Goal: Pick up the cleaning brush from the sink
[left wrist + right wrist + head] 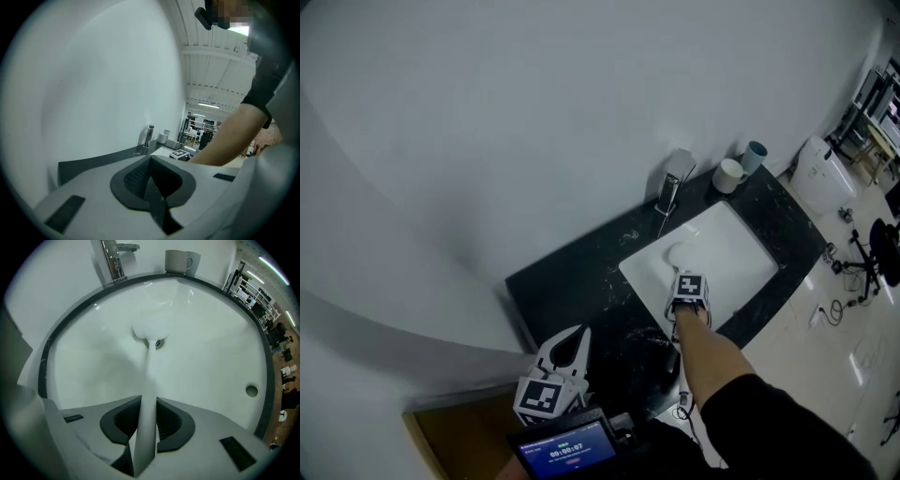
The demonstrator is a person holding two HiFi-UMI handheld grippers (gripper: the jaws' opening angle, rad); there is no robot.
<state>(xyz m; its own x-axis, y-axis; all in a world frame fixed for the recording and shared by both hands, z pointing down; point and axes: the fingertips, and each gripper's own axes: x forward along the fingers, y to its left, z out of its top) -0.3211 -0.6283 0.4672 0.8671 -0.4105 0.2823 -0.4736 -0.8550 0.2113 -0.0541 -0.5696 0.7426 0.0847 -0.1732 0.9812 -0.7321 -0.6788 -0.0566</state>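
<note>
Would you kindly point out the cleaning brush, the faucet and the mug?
cleaning brush (149, 376): right gripper view, its handle
faucet (114, 263): right gripper view, its upright body
mug (175, 261): right gripper view, its side

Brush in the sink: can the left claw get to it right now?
Probably not. The left claw is shut, back from the sink, and the right claw grips the brush, its arm across the way.
</note>
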